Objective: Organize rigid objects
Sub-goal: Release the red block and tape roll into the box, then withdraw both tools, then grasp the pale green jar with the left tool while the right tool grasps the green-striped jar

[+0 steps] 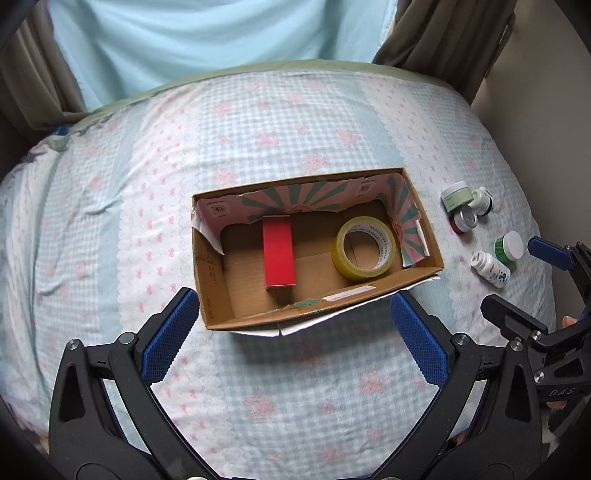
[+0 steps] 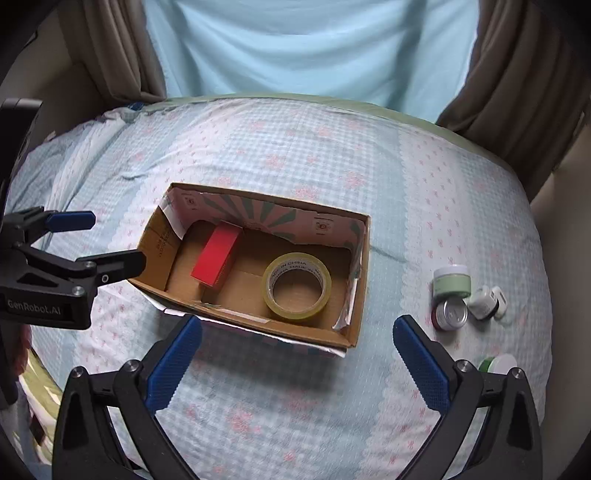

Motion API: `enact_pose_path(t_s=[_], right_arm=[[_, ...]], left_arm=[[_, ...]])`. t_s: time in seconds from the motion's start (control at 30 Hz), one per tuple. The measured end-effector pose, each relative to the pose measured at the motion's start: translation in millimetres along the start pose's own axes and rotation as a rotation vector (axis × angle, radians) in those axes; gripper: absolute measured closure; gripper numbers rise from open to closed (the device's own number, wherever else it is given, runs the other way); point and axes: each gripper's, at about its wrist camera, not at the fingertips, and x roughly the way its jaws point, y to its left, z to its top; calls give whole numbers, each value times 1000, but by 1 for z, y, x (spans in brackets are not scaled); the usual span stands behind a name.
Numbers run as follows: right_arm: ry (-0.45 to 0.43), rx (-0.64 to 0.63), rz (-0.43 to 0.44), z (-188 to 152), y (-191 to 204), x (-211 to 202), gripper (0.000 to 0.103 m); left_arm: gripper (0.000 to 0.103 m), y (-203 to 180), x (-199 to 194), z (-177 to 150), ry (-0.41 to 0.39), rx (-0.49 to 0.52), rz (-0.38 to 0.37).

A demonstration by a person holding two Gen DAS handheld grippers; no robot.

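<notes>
An open cardboard box lies on the bed. In it are a red box and a yellow tape roll. To its right lie a pale green jar, a small can, a white and black bottle, a green bottle with a white cap and a white pill bottle. My left gripper is open and empty near the box's front. My right gripper is open and empty.
The bed has a blue checked cover with pink flowers. Brown curtains and a pale blue drape hang behind it. The other gripper shows at the right edge of the left wrist view and at the left edge of the right wrist view.
</notes>
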Motion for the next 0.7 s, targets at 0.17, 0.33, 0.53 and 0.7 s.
enact_pose_path(t_s=[0.17, 0.33, 0.53, 0.7], right_arm=[[-21, 150, -110, -27, -24, -55, 0], [-30, 275, -173, -54, -66, -90, 0], [-35, 364, -235, -80, -125, -110, 0], [-42, 391, -237, -91, -180, -109, 0]], left_arm=[[0, -30, -34, -12, -32, 7, -49], [0, -70, -43, -16, -48, 31, -85], [0, -128, -42, -2, -56, 51, -92], [0, -183, -18, 21, -13, 40, -100]])
